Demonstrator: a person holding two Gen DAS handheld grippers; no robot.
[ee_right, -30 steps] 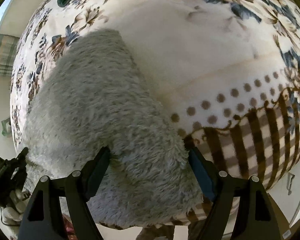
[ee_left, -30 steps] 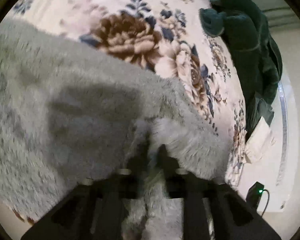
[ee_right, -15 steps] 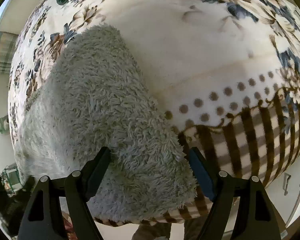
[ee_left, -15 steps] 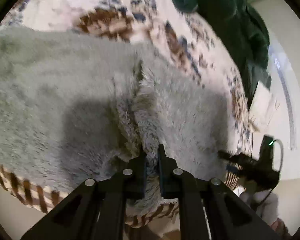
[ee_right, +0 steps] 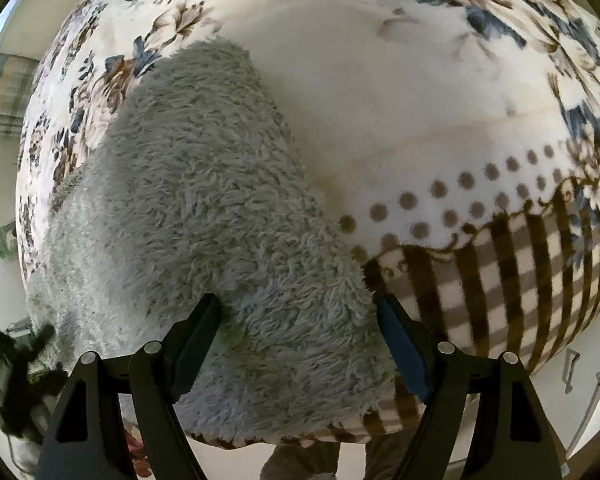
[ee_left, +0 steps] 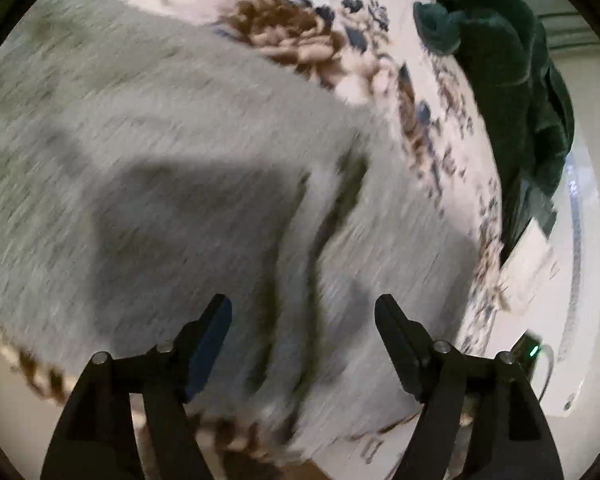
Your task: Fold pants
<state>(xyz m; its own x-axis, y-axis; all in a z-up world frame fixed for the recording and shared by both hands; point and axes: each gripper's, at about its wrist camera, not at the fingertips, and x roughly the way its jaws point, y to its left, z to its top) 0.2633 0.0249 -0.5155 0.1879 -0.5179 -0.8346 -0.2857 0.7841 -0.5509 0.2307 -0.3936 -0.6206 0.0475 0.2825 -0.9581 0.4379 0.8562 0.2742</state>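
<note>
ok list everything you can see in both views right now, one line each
fluffy pants: one, pale grey-green, spread on the blanket near its front edge
blanket: one, cream with brown and blue flowers, dots and a checked border, covering the bed
dark garment: one heap, dark green, at the far side of the blanket
small device: one, black with a green light, beside the bed
left gripper: black, jaws just opened, above a ridge in the pants, not pressing it
right gripper: black, jaws wide, over the pants' near end
</note>
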